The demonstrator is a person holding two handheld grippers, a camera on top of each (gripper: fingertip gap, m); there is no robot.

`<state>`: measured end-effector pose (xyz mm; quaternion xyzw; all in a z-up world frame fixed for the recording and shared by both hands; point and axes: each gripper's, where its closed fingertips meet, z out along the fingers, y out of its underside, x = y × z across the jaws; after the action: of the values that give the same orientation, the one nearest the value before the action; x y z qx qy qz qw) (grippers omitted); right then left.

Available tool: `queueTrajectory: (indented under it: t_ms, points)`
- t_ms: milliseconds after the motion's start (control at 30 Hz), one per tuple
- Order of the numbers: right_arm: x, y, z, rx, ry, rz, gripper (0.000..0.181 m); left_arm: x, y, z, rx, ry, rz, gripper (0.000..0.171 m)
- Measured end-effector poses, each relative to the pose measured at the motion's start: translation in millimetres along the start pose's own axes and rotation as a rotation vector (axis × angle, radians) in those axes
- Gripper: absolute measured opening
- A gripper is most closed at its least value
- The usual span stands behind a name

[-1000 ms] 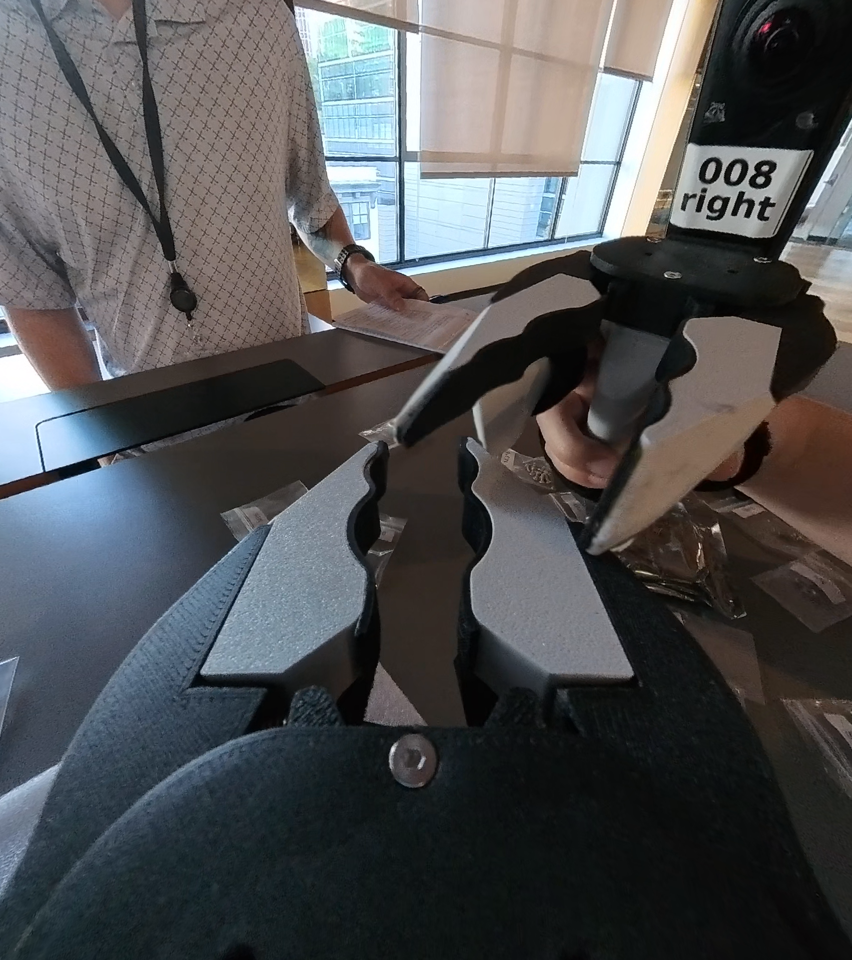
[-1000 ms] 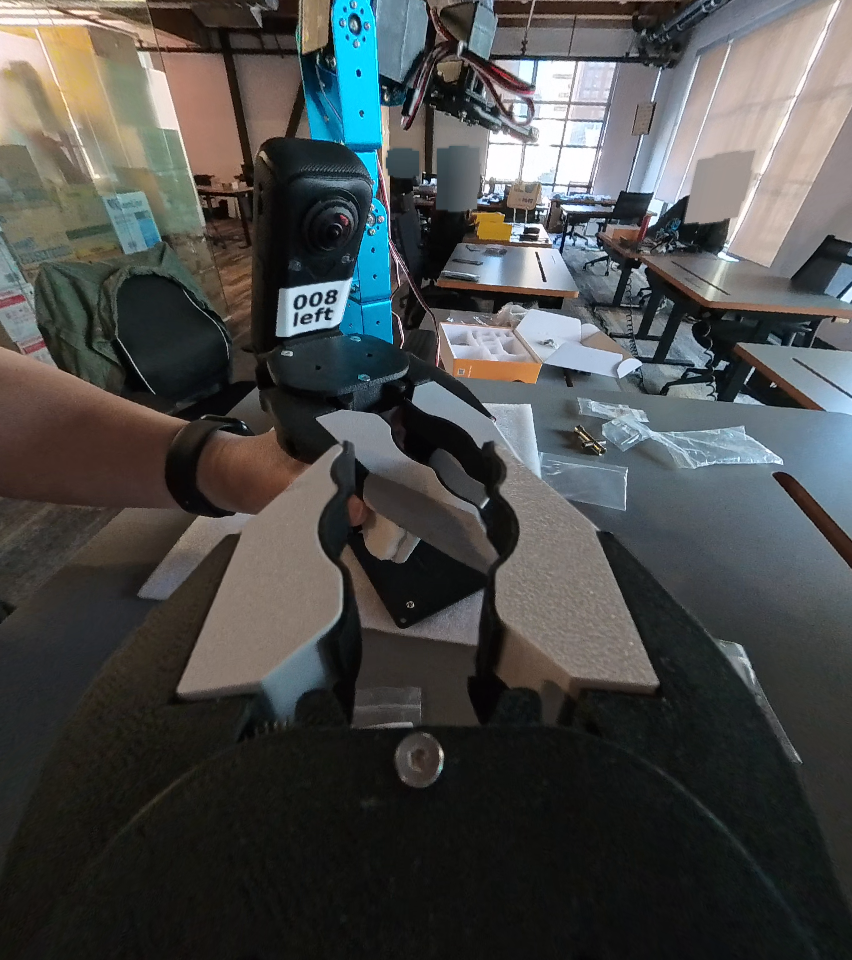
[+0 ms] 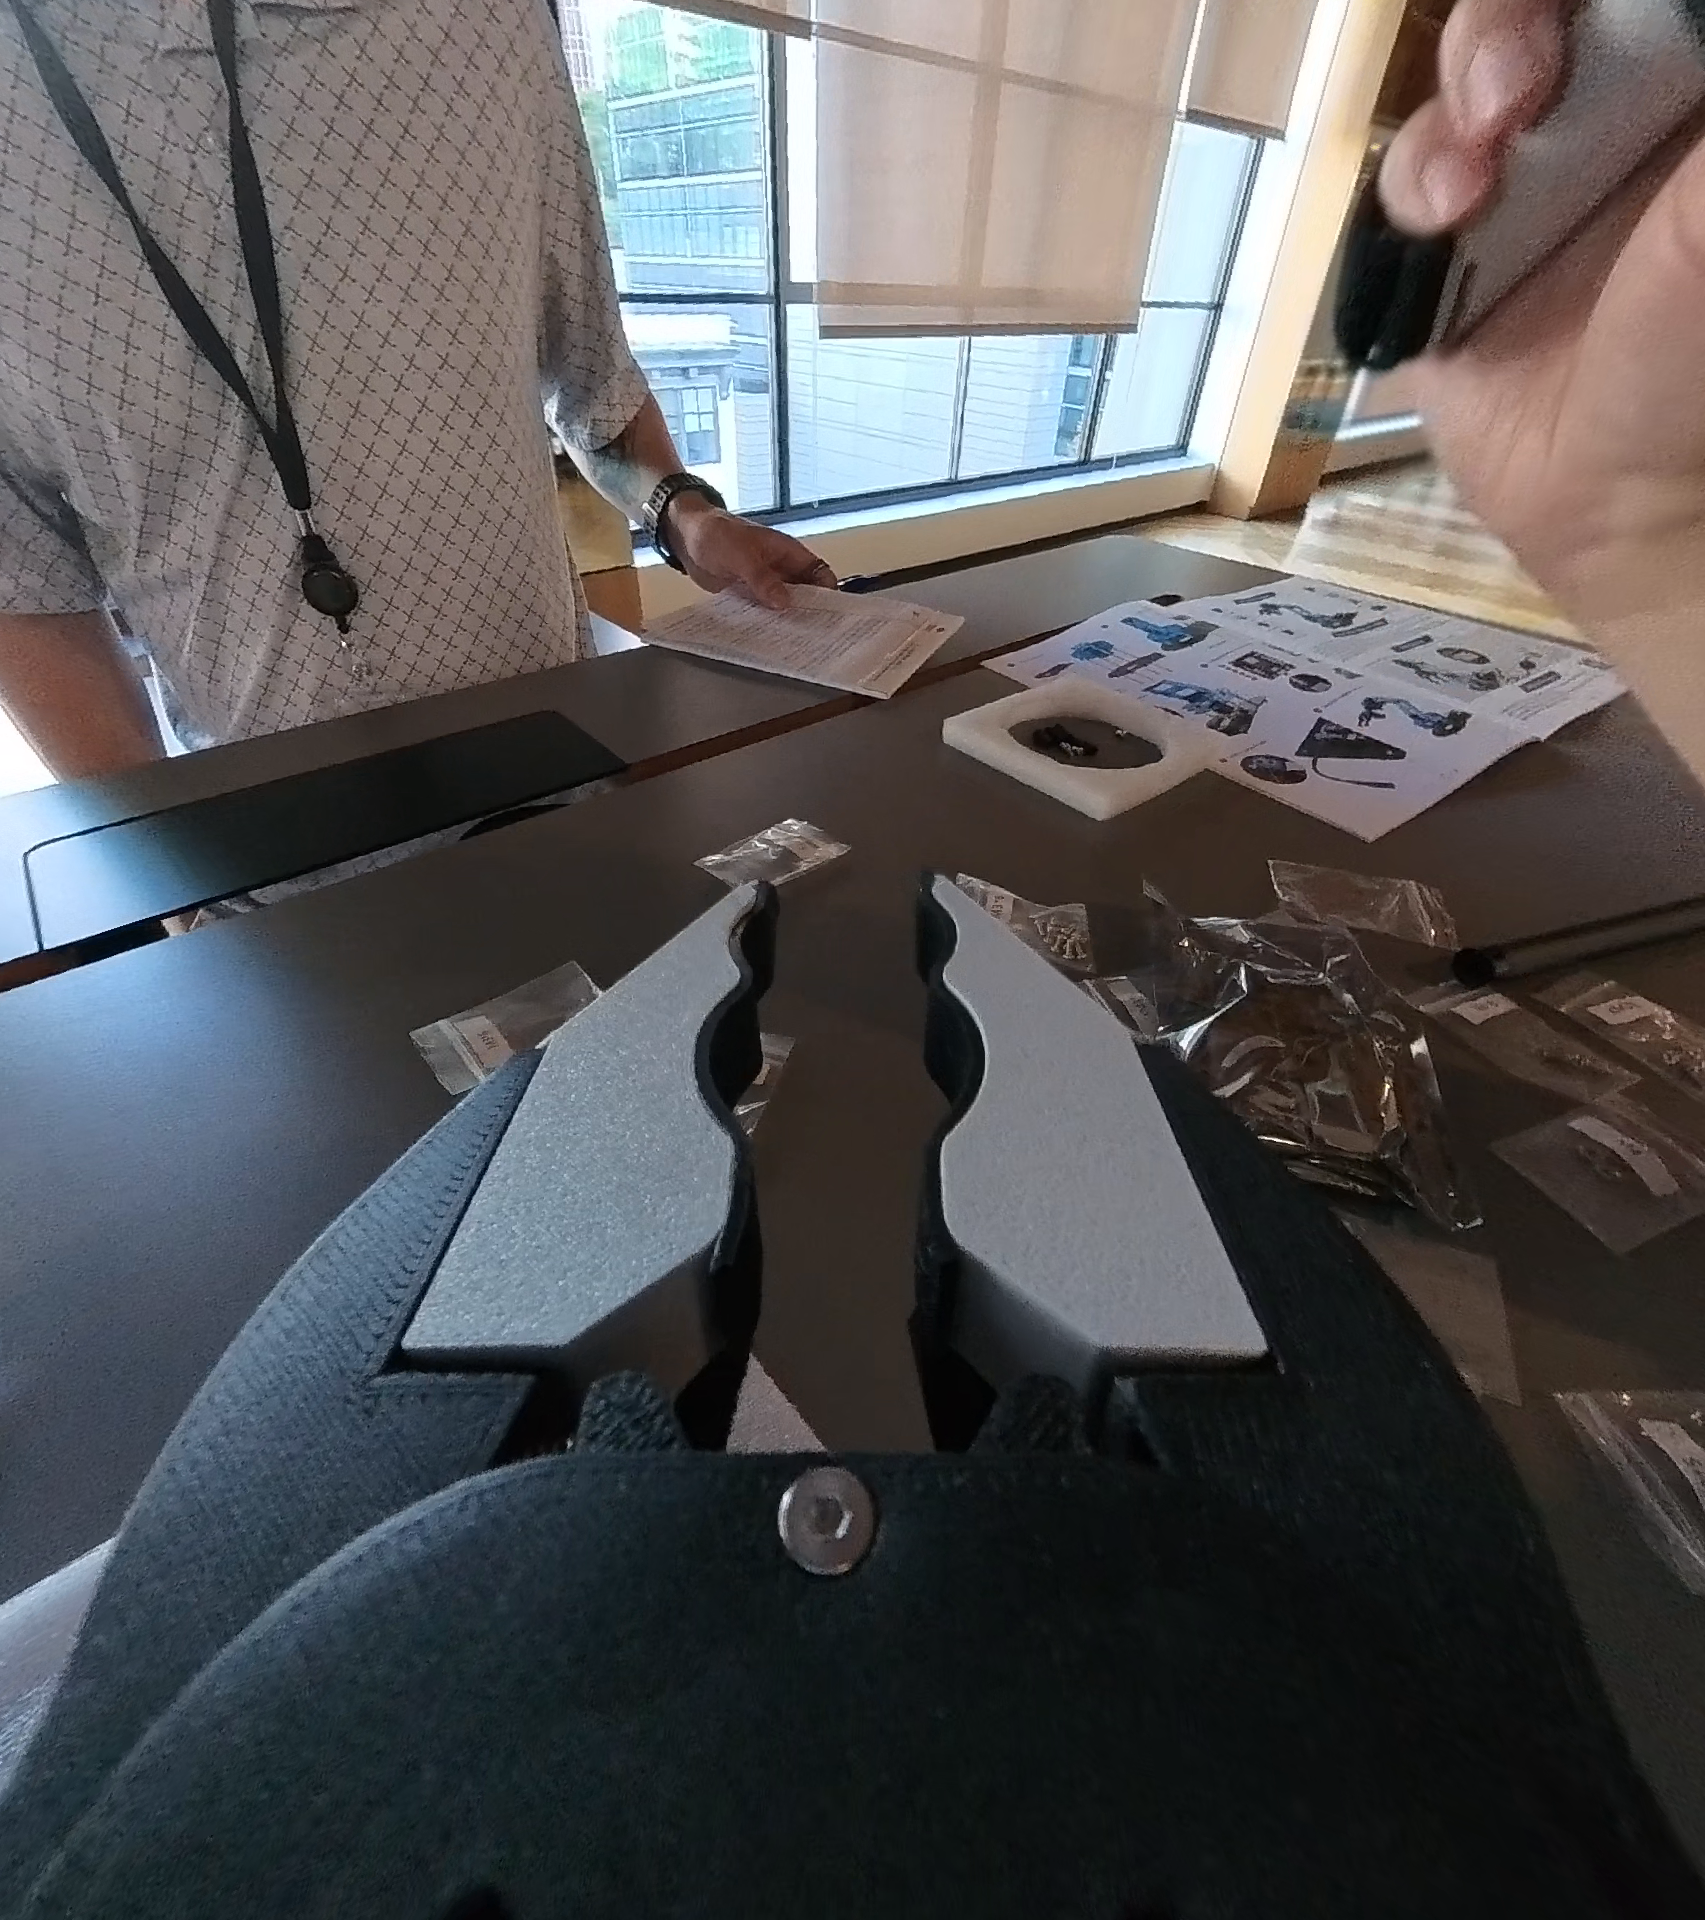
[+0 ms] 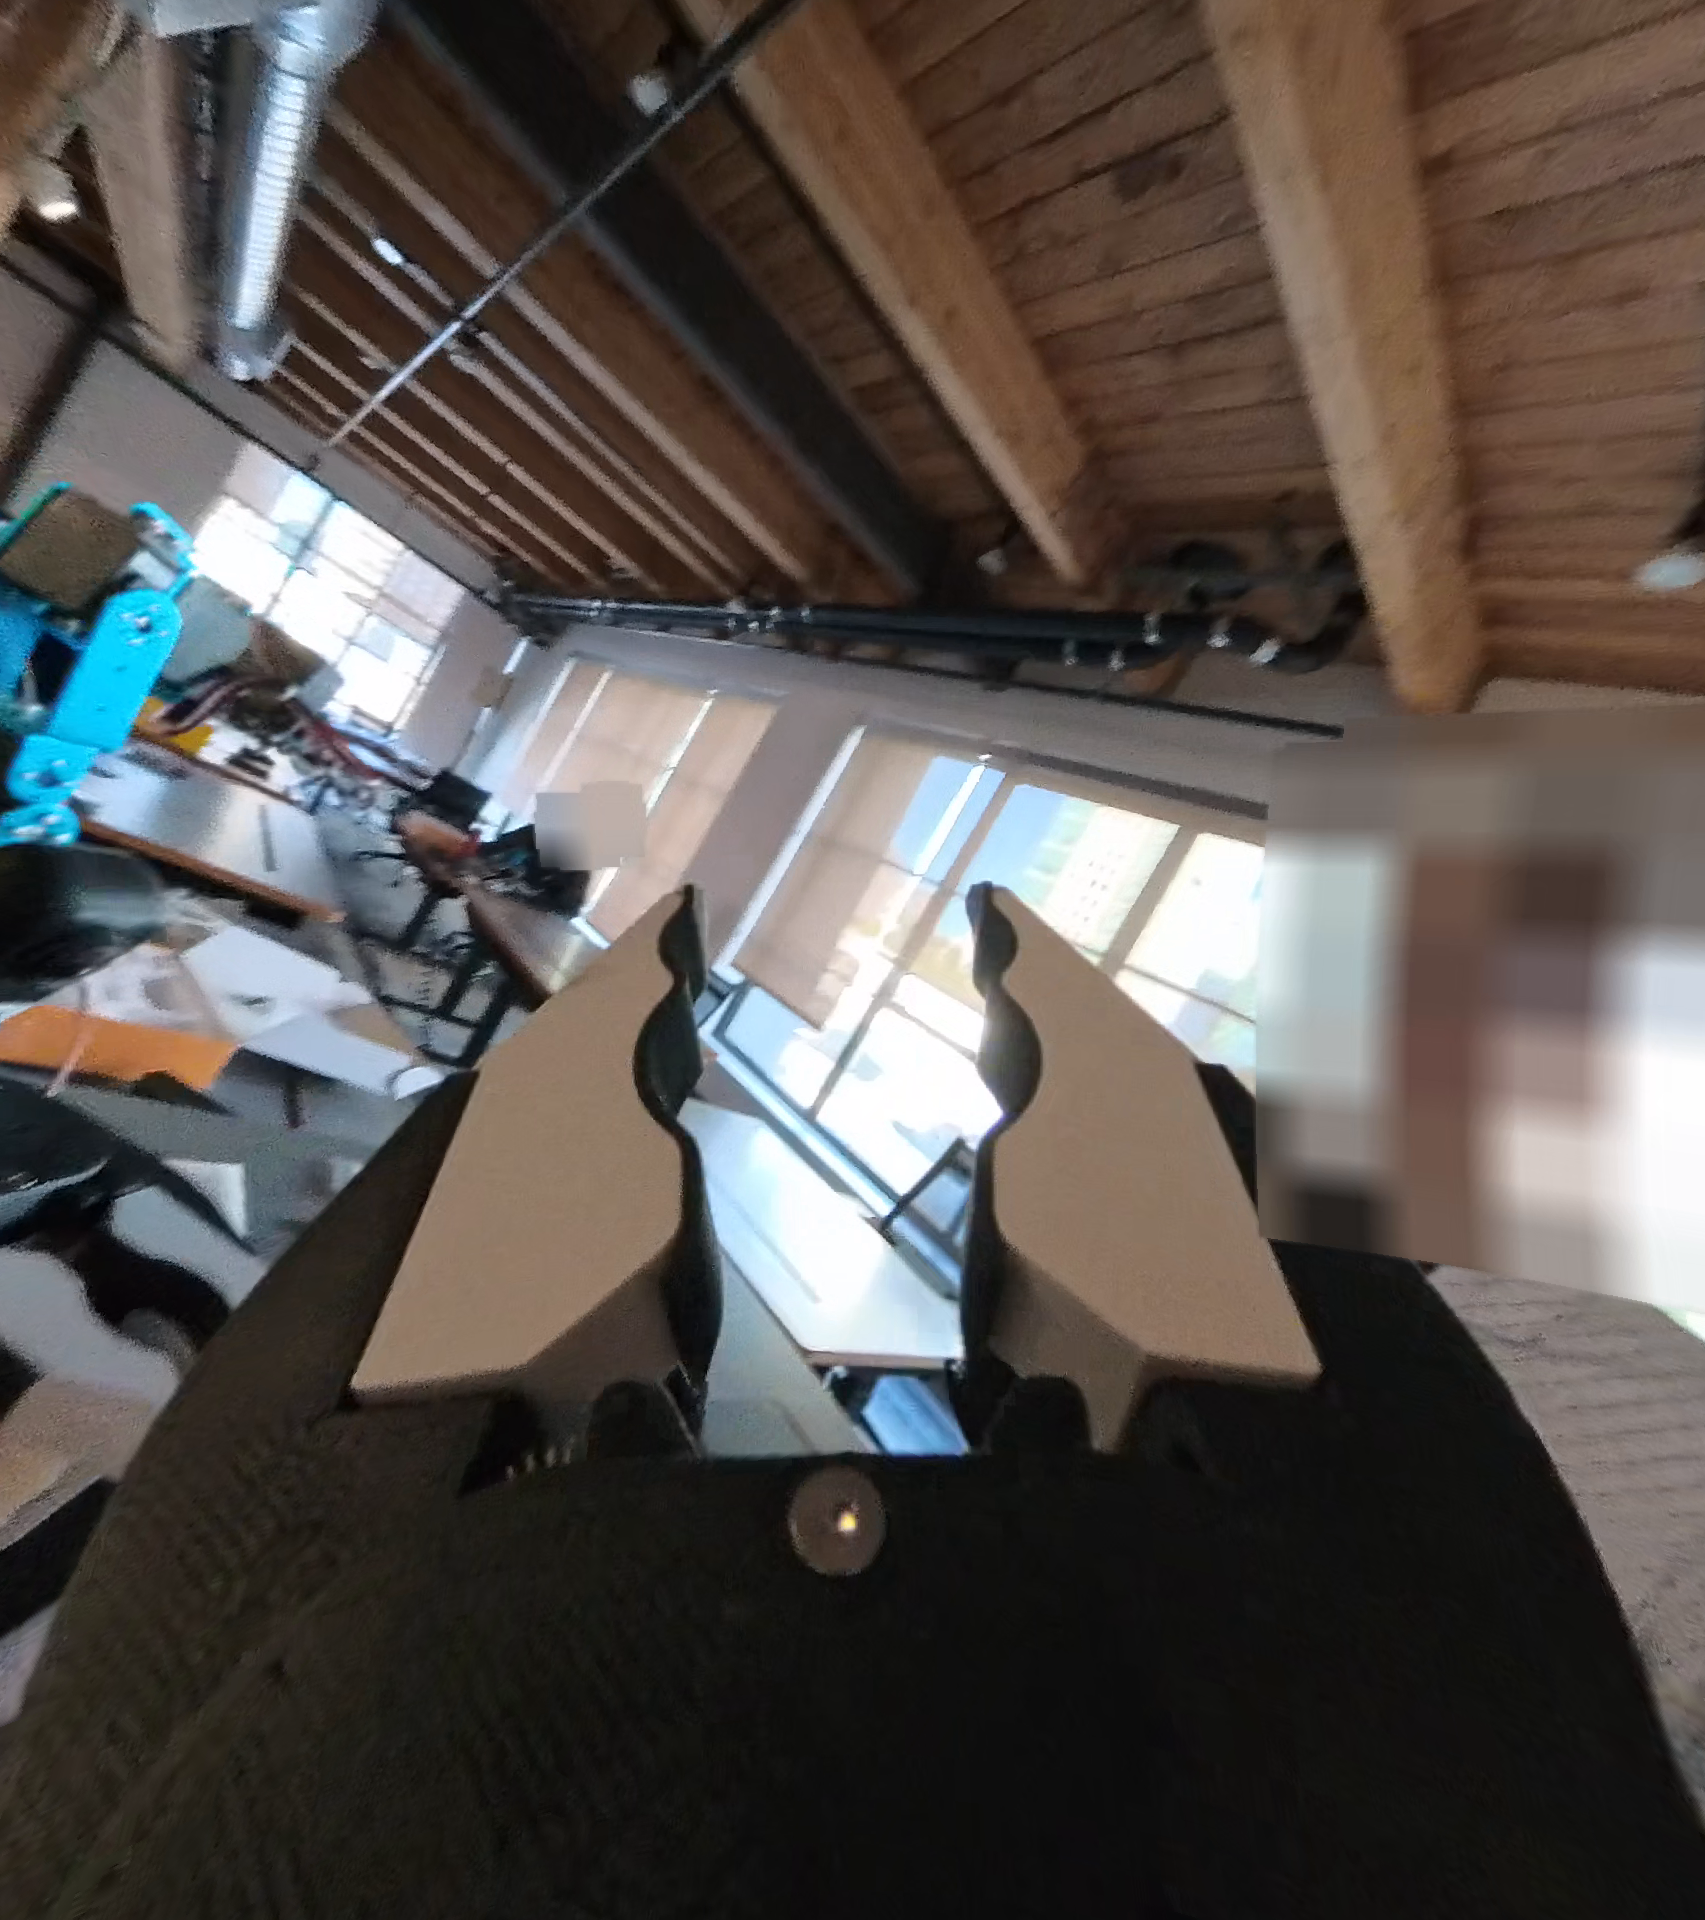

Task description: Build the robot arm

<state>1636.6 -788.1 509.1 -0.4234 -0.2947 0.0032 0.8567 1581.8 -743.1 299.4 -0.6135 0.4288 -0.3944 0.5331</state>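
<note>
Left wrist view: left claw part open, empty, low over desk among small bags; right claw part open, empty, tilted toward ceiling.

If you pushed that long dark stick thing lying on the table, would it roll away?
Probably. The long dark cylindrical rod looks round and lies flat on the smooth dark table, so a sideways nudge would likely roll it. It looks straight and stiff, maybe metal, so it shouldn't bend. The clear plastic bags beside it might stop it.
</note>
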Motion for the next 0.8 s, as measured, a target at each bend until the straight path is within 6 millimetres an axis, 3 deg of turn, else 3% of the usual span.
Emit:
queueTrajectory:
  t_ms: [67,167,233,300,367,467,533,700,800]
  points:
    - [1,-6,-1,-0.007,-0.027,-0.029,0.028,1,0,1,-0.003,0.003,-0.003,0.026]
    - [10,-10,0,-0.008,0.009,-0.031,0.048,3,-2,1,0.004,0.012,-0.01,0.026]
    - [-1,-12,1,-0.016,-0.061,-0.002,0.047,6,-13,0,0.032,0.02,-0.016,0.026]
    - [-23,-24,-3,0.024,-0.186,0.105,0.057,7,-44,0,0.101,0.014,-0.035,0.028]
    - [-37,-30,-11,0.025,-0.271,0.201,0.07,8,-91,0,0.195,0.012,-0.062,0.039]
    - [-51,-19,-19,-0.045,-0.327,0.247,0.077,16,-153,0,0.295,-0.002,-0.014,0.063]
    - [-56,-11,-20,-0.078,-0.354,0.268,0.076,30,-174,3,0.316,0.018,0.068,0.063]
    - [-65,-15,-21,-0.081,-0.39,0.265,0.073,35,-182,11,0.34,-0.01,0.094,0.065]
    - [-57,-14,-22,-0.083,-0.352,0.263,0.074,41,-183,10,0.364,0.011,0.091,0.064]
